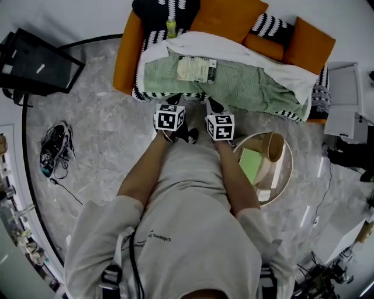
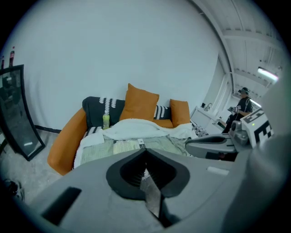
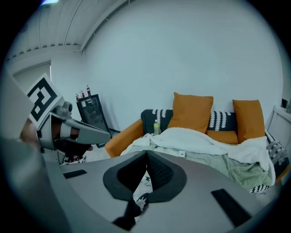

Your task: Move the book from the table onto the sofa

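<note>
The left claw (image 2: pixel 146 169) is pressed together: its two pads meet along one line and nothing is between them. The right claw (image 3: pixel 146 170) is the same, pads closed on each other and empty. A person holds both claws side by side in front of the body, each with its marker cube on top. They point down toward the front edge of the sofa (image 1: pixel 125 61) and are apart from it.

The book (image 1: pixel 197 69) lies flat on the sofa, on a green blanket (image 1: pixel 245 84) that covers the seat. It is in the middle part of the seat, nearer to the back. Neither claw touches it.

A white blanket (image 1: pixel 222 47) lies behind the book and goes down over the right end of the seat. Orange cushions (image 1: pixel 225 17) lean on the backrest. A green bottle (image 1: pixel 171 27) stands at the back, against a dark cushion with white pattern.

Just beside the person, on the right, there is a round counter (image 1: pixel 287 172). On it lies a tan thing shaped like a cup (image 1: pixel 273 146), on its side, next to a flat light green thing (image 1: pixel 251 164). Shoes (image 1: pixel 55 146) lie on the marble floor (image 1: pixel 99 152), well apart on the left.
</note>
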`<state>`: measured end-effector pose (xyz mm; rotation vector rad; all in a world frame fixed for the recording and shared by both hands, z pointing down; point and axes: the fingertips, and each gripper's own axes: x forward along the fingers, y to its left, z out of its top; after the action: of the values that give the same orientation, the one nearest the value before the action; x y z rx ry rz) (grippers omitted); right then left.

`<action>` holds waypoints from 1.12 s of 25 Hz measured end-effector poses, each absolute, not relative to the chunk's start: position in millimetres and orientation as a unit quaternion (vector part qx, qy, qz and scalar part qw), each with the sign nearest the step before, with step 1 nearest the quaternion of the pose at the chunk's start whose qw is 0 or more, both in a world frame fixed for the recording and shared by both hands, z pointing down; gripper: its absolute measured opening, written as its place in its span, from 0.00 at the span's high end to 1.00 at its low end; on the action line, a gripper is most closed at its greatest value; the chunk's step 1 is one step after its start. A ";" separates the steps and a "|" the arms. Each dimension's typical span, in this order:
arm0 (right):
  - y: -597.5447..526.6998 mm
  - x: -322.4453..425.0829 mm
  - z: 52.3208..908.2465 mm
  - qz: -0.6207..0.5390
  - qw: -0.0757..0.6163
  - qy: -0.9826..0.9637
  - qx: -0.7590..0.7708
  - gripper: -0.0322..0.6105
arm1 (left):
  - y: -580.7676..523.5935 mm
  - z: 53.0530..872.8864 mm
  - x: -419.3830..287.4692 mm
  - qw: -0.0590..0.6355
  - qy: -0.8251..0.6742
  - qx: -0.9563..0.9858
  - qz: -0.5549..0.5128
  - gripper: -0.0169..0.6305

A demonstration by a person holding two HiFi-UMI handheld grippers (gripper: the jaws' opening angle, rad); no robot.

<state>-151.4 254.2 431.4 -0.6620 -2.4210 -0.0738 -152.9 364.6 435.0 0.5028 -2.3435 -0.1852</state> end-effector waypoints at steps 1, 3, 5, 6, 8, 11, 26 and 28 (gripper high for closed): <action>255.2 -150.7 431.8 -0.030 0.310 -0.915 -0.255 0.94 | 364.0 433.7 -153.0 0.356 -0.911 0.196 -0.073 0.96; 256.6 -151.6 431.6 -0.026 0.308 -0.916 -0.256 0.94 | 366.7 433.6 -153.0 0.352 -0.913 0.193 -0.069 0.96; 257.4 -155.5 429.7 -0.022 0.305 -0.918 -0.252 0.94 | 372.1 434.7 -154.0 0.351 -0.916 0.186 -0.064 0.96; 257.7 -157.4 428.5 -0.019 0.303 -0.920 -0.249 0.94 | 374.7 435.3 -154.0 0.351 -0.916 0.182 -0.064 0.96; 258.6 -159.2 427.5 -0.011 0.301 -0.922 -0.243 0.94 | 378.5 436.4 -152.9 0.354 -0.916 0.181 -0.064 0.96; 266.2 -156.3 429.3 -0.047 0.301 -0.918 -0.255 0.94 | 382.2 435.3 -154.3 0.353 -0.914 0.186 -0.067 0.96; 249.2 -153.4 420.8 -0.067 0.286 -0.920 -0.259 0.94 | 358.3 433.3 -159.6 0.354 -0.911 0.204 -0.057 0.96; 248.2 -150.7 422.8 -0.067 0.287 -0.919 -0.262 0.94 | 356.1 434.5 -157.1 0.354 -0.911 0.205 -0.057 0.96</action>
<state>-150.7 248.2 422.8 -0.7001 -2.4550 -0.1778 -157.1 356.1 434.5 0.5303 -2.3541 -0.1482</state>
